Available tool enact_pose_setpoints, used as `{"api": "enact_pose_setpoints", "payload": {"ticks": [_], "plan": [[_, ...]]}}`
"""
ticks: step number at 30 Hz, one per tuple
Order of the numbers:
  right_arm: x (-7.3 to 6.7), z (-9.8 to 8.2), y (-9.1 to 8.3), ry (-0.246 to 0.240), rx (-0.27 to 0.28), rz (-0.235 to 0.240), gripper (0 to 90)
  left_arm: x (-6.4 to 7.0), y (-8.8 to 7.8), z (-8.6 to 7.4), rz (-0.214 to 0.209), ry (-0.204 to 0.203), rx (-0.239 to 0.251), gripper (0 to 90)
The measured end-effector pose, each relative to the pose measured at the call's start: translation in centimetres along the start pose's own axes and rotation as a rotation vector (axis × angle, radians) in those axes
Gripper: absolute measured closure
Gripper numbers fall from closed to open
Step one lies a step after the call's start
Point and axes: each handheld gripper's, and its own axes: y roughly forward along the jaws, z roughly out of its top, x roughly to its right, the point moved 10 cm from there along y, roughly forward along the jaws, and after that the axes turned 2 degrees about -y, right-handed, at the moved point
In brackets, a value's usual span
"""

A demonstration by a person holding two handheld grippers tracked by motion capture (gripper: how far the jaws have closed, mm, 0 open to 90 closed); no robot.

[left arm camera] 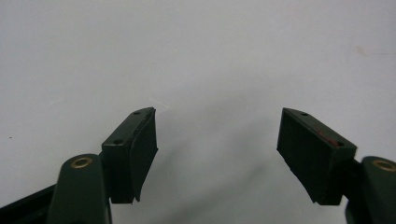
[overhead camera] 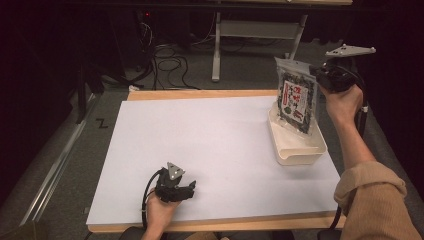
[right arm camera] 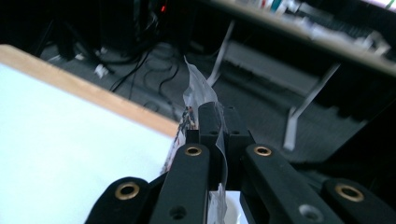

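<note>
One clear plastic packet of dark dried food (overhead camera: 296,97), with a red-and-white label whose writing is too small to read, hangs upright over one shallow cream plastic tray (overhead camera: 295,148) at the white worktop's (overhead camera: 210,150) far right. The right gripper (overhead camera: 320,75) pinches the packet's top edge, its jaws clamped tight on the film. The left gripper (overhead camera: 189,189) rests low near the front edge, its jaws wide apart and empty above the bare surface.

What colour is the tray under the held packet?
Cream-white; the tray shows best in the high view, below the packet.
</note>
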Motion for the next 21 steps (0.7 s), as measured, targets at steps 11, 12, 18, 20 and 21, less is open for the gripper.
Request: {"api": "enact_pose_setpoints", "payload": {"ticks": [11, 12, 18, 20, 21], "plan": [[0.3, -5.4, 0.1, 0.006, 0.012, 0.072, 90.0, 0.1, -0.1, 0.2, 0.005, 0.001, 0.014, 29.3], [0.5, -5.7, -0.1, 0.012, 0.010, 0.076, 90.0, 0.1, -0.1, 0.2, 0.008, 0.002, 0.010, 29.3], [2.1, -8.5, -1.1, 0.082, 0.005, 0.077, 90.0, 0.2, 0.1, 0.1, 0.008, 0.005, 0.001, 29.4], [2.4, -9.4, -1.1, 0.100, -0.003, 0.074, 90.0, 0.3, 0.1, 0.1, -0.003, 0.001, 0.003, 29.4], [2.5, -9.8, -1.2, 0.112, -0.013, 0.074, 90.0, 0.4, 0.2, 0.2, -0.007, 0.000, 0.002, 29.4]]}}
